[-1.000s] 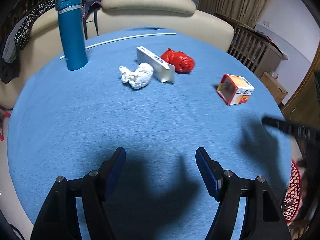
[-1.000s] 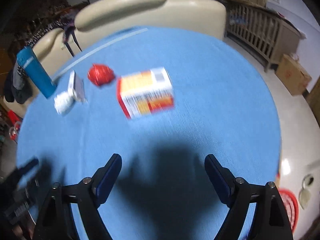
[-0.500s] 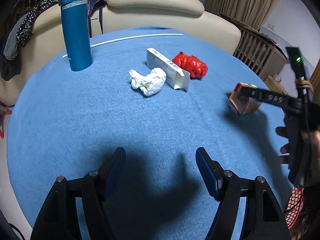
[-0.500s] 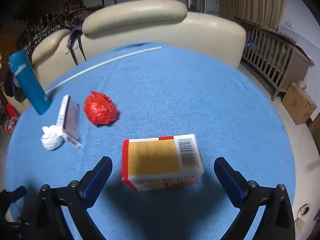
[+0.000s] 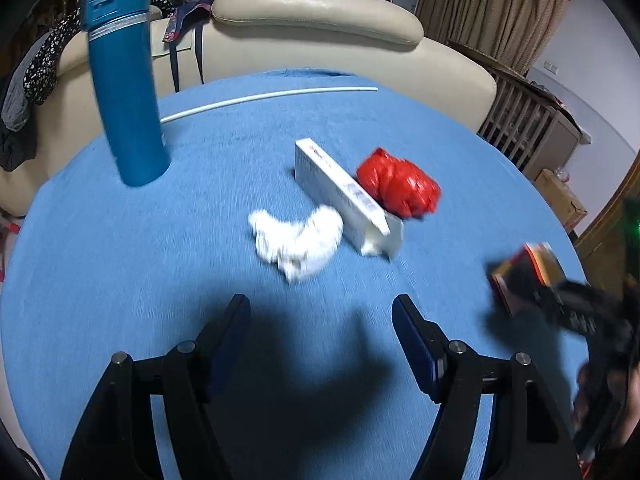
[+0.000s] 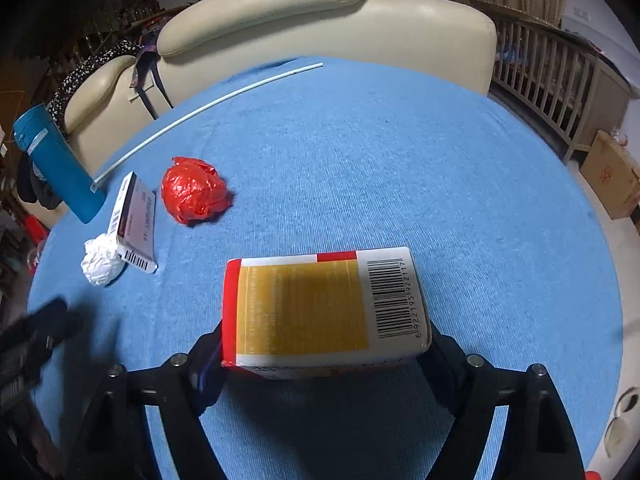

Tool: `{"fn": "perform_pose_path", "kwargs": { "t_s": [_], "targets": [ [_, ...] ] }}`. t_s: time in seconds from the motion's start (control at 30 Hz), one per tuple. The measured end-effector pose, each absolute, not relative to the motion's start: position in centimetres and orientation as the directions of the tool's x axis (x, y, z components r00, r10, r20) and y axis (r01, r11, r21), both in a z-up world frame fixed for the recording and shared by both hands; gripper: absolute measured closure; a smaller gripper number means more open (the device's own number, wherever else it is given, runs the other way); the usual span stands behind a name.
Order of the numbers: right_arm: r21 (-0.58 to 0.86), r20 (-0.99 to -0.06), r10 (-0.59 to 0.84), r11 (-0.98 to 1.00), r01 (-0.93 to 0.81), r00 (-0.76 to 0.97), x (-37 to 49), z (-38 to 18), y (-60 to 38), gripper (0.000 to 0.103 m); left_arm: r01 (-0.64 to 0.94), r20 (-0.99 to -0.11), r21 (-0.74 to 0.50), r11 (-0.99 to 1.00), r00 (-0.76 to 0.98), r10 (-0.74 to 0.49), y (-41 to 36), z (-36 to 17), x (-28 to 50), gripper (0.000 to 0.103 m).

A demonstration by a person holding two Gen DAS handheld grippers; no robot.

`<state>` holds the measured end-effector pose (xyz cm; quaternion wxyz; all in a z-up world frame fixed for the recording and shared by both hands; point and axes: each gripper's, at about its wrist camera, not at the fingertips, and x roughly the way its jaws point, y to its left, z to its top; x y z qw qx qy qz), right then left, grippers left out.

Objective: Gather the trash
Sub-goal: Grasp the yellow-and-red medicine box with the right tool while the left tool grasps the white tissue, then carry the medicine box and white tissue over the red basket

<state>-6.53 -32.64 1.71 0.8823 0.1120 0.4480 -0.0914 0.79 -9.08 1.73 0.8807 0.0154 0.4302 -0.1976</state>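
- Your right gripper (image 6: pixel 326 354) tilts steeply down over the blue table (image 6: pixel 400 168); its jaws have just been closing and now clamp the ends of the yellow box (image 6: pixel 320 312), which lies flat at the near middle.
- Your left gripper (image 5: pixel 320 320) also angles down, jaws spread with nothing between them, hovering just short of the tissue wad (image 5: pixel 298 240).
- Beyond the wad lies the white carton (image 5: pixel 344 196), touching it; the red bag (image 5: pixel 398 188) sits against its right side.
- The bottle (image 5: pixel 124 92) stands upright at far left.
- A white rod (image 5: pixel 268 98) lies along the far edge.
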Motion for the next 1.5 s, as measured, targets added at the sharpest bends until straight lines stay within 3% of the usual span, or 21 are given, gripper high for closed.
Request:
{"fn": "perform_pose_path", "kwargs": {
  "t_s": [0.33,0.37,0.4,1.5],
  "targets": [
    [0.127,-0.807,-0.05,0.958,0.256,0.588,-7.0,1.6,-32.6,0.019,0.354,-0.794,-0.073,0.932,0.545,-0.269,-10.9,-0.5,6.1,0.026],
    [0.127,-0.807,-0.049,0.959,0.255,0.588,-7.0,1.7,-32.7,0.019,0.369,-0.792,-0.08,0.926,0.541,-0.284,-11.0,-0.7,6.2,0.053],
    [0.126,-0.808,-0.049,0.959,0.254,0.587,-7.0,1.7,-32.6,0.019,0.386,-0.795,-0.075,0.919,0.533,-0.289,-11.2,-0.9,6.3,0.066],
    [0.145,-0.804,-0.059,0.946,0.291,0.592,-17.8,2.7,-27.7,0.019,0.401,-0.751,-0.092,0.911,0.573,-0.328,-6.9,3.2,-6.7,0.067]
  ]
}}
